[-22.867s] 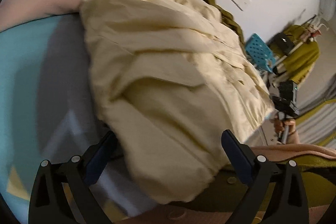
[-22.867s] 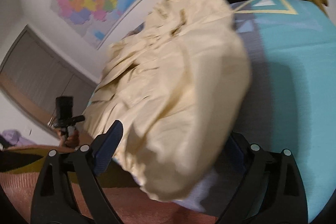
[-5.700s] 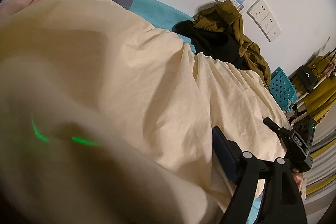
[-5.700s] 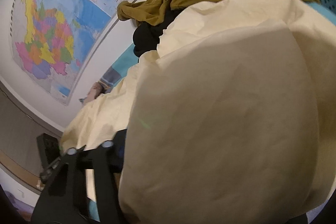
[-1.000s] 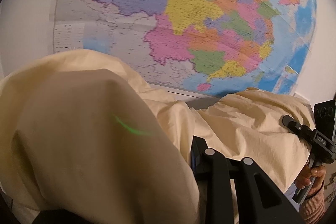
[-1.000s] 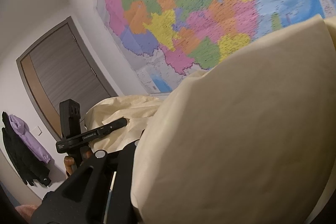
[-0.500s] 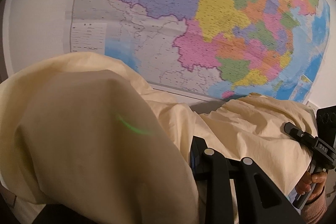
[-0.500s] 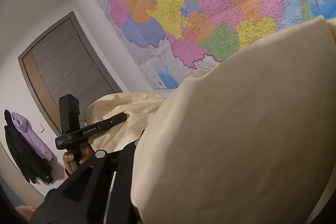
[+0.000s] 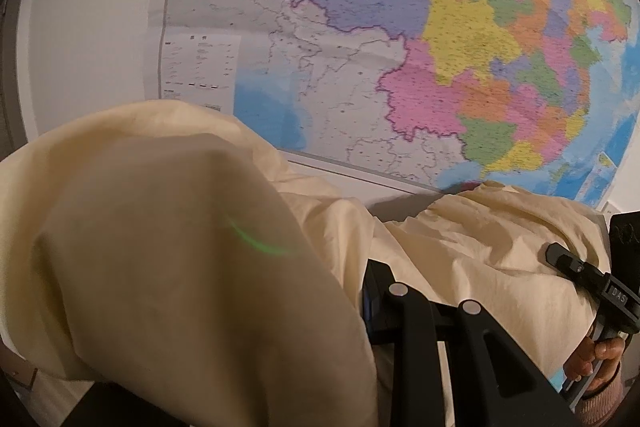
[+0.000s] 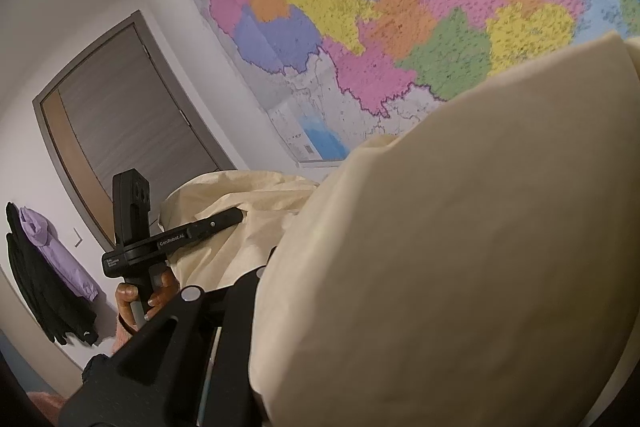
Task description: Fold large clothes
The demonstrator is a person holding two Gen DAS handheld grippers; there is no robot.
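The cream garment [image 9: 168, 267] hangs in the air in front of a wall map [image 9: 400, 47], stretched between the two claws, with a fold of it draped so close over each camera that it fills much of both views. Holding it up by two points likely lets the cloth fall straight so that an edge can be lined up for a fold.

The left claw [image 10: 234, 217] is clamped on the garment's upper edge. The right claw [image 9: 554, 253] is likewise pressed shut on the cloth at the far end of the span.

The left wrist view shows only one finger [image 9: 400, 311] of its own claw, yet it shows the right claw and the hand [image 9: 600, 359] gripping its handle. The right wrist view gives the reverse: the left claw's tip on the fabric, plus a grey door [image 10: 132, 131] and dark and lilac clothes [image 10: 48, 267] hanging on the wall.
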